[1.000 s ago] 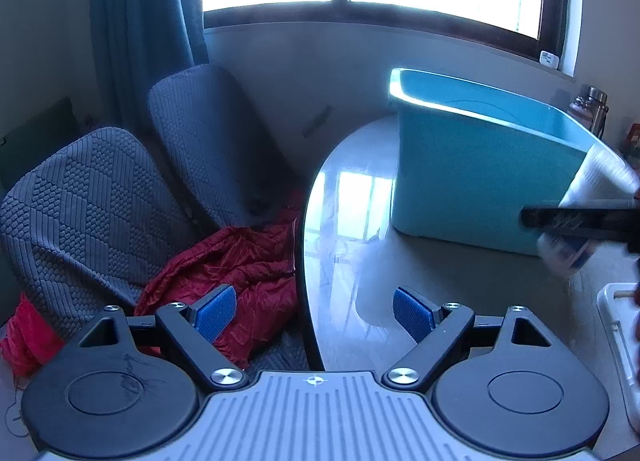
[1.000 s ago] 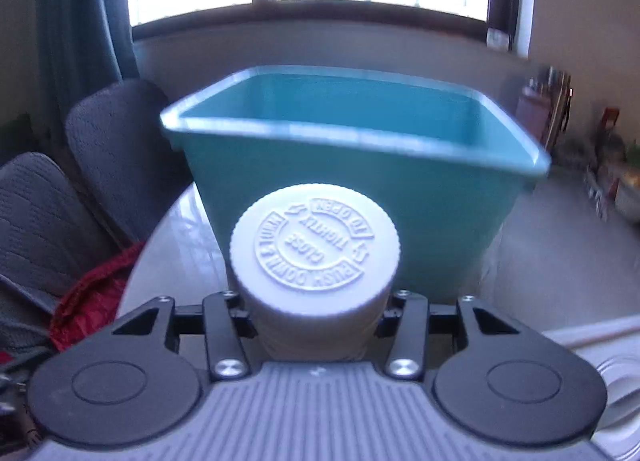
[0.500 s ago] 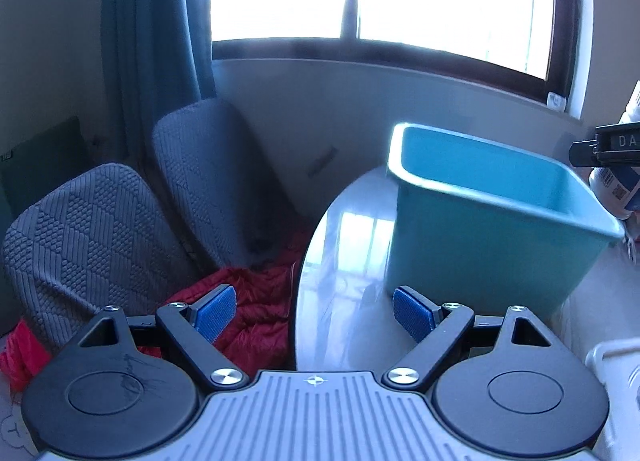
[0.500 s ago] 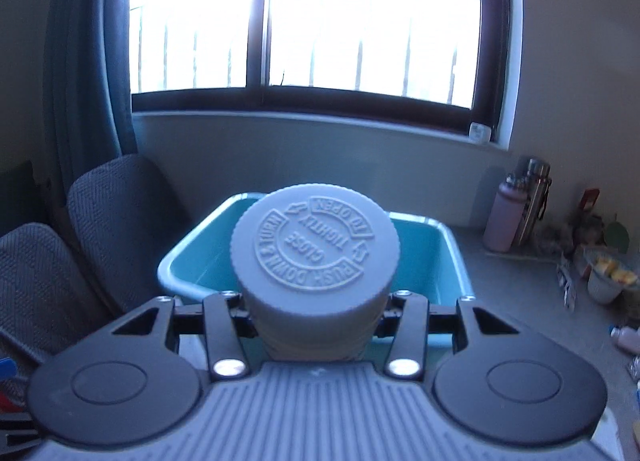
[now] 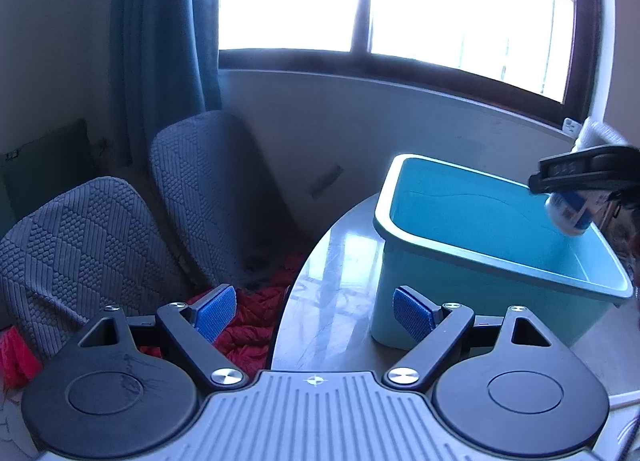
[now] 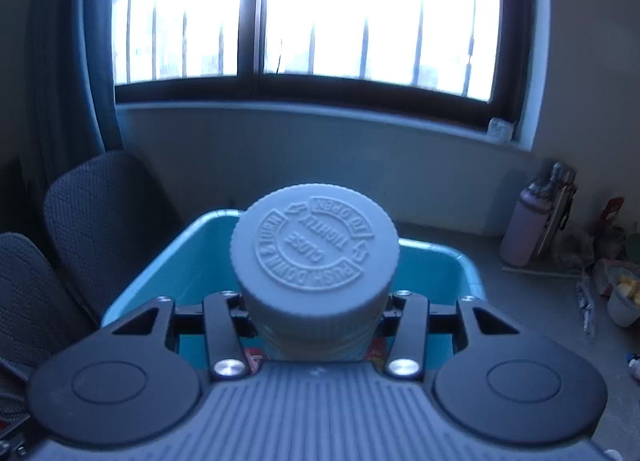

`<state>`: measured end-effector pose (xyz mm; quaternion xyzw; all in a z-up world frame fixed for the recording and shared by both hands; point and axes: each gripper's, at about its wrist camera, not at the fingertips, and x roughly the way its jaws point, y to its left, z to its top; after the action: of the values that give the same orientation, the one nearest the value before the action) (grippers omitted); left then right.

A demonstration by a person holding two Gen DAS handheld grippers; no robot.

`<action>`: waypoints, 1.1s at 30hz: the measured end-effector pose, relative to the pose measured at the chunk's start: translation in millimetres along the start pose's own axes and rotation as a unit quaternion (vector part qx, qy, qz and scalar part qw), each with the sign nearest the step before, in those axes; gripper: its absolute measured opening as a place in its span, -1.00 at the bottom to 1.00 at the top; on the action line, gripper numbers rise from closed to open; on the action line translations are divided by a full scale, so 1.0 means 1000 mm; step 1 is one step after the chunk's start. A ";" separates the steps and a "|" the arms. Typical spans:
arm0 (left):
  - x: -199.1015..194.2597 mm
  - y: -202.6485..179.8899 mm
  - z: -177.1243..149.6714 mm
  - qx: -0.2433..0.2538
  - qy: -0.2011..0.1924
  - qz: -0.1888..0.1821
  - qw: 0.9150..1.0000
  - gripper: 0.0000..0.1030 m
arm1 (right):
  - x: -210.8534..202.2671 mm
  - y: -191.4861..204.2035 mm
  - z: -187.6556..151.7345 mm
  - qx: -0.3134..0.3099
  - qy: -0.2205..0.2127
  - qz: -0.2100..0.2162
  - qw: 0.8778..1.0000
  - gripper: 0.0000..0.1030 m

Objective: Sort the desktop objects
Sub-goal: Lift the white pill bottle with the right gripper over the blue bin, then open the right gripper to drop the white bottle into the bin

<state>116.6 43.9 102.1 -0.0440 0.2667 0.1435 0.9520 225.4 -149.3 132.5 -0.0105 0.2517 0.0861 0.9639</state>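
A: Status of sorting?

B: Partway, by judgement. White-capped bottle (image 6: 316,261) clamped in right gripper (image 6: 316,311), carried above teal bin (image 6: 192,261); not yet released. Bin interior as seen from left wrist: bare, nothing sorted inside. Left over, beyond the bin on the worktop (image 6: 540,301): pink flask (image 6: 524,229), small cup (image 6: 622,301), assorted clutter too blurred to list.

A: Bottle against the fingers?

B: Between both right fingers (image 6: 218,321), pressed at the neck just under the cap; cap toward the camera, base pointing down over the bin's near-right corner. From left view: bottle body (image 5: 570,213) hanging below the black finger, above the bin rim (image 5: 480,249).

A: Left gripper (image 5: 316,313)?

B: Fingers wide apart, blue pads (image 5: 214,313) bare, nothing between. Beside the bin's left wall, over the worktop edge.
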 end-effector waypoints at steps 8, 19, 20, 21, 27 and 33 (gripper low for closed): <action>0.018 -0.012 -0.002 0.013 0.027 0.015 0.999 0.70 | 0.066 0.007 -0.020 0.007 0.075 -0.001 0.997 -0.06; 0.020 -0.012 -0.003 0.017 0.034 0.020 0.999 0.70 | 0.090 0.017 -0.031 -0.013 0.132 0.006 0.991 0.18; 0.020 -0.012 -0.002 0.017 0.035 0.020 0.999 0.70 | 0.088 0.021 -0.030 -0.026 0.130 0.000 0.991 0.33; 0.020 -0.011 -0.002 0.016 0.036 0.020 0.999 0.70 | 0.086 0.025 -0.030 -0.036 0.128 -0.005 0.991 0.39; 0.018 -0.012 -0.002 0.021 0.031 0.019 0.999 0.70 | 0.076 0.026 -0.034 -0.033 0.123 -0.008 0.992 0.52; 0.010 -0.011 -0.006 0.024 0.028 0.010 0.999 0.70 | 0.057 0.020 -0.039 -0.012 0.105 -0.013 0.994 0.53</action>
<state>125.0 34.5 92.0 -0.0224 0.2972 0.1453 0.9434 251.6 -123.1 71.2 -0.0342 0.3504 0.0751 0.9329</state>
